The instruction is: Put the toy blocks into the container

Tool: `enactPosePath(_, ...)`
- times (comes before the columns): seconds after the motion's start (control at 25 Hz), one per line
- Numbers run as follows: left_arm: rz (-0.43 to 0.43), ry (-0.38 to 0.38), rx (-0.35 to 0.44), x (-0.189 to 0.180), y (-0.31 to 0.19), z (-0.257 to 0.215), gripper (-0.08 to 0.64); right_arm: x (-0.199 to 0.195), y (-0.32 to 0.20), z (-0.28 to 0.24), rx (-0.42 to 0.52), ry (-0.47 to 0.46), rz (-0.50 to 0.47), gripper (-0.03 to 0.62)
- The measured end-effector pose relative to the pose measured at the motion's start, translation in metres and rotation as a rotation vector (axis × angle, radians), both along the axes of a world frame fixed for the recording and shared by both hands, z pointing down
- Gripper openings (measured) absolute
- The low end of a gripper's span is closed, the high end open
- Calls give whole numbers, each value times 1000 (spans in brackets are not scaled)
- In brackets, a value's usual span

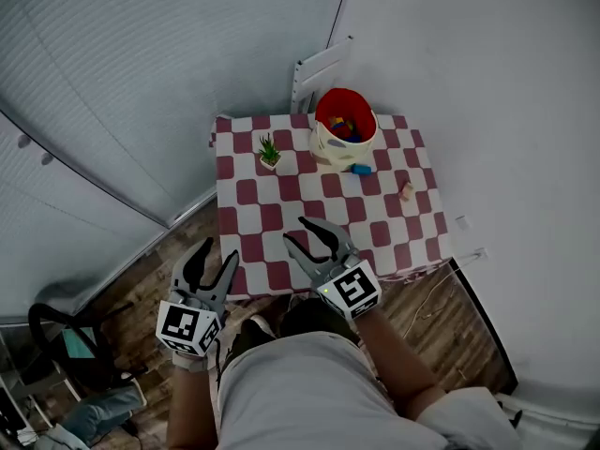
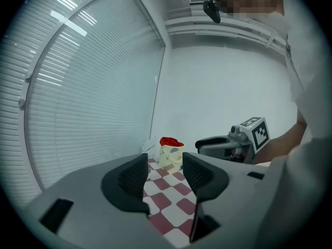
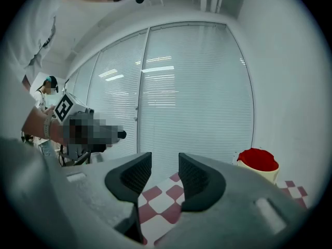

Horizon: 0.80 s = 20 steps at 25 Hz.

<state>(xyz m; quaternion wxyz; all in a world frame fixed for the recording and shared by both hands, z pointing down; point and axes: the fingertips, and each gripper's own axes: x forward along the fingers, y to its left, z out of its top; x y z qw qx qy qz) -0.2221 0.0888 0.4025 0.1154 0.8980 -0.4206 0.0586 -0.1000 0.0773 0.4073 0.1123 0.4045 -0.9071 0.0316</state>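
Toy blocks (image 1: 345, 129) in round red-rimmed cream container (image 1: 328, 150), left gripper (image 1: 216, 254), right gripper (image 1: 305, 234), ribbed jaws apart, empty

You've got a tiny potted plant (image 1: 269, 151) sitting on the red-and-white checkered tablecloth (image 1: 281, 223), with a white chair (image 1: 319, 69) right behind the table.

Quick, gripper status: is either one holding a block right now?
Left gripper: open, nothing between its jaws.
Right gripper: open, nothing between its jaws.
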Motion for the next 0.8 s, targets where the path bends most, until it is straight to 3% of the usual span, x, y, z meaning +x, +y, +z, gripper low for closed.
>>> enactPosePath(0.2,-58,-13,-26,15,-31,6,190,16,-36,2,19,48,-89,149)
enactPosePath(0.4,-91,-24,-54,43,-60,11,190,55,-70,18,-37,55,-109,149)
enactPosePath(0.8,-105,-73,-109,103,-93,29,190,156,-110,85,-135,138,-55,149)
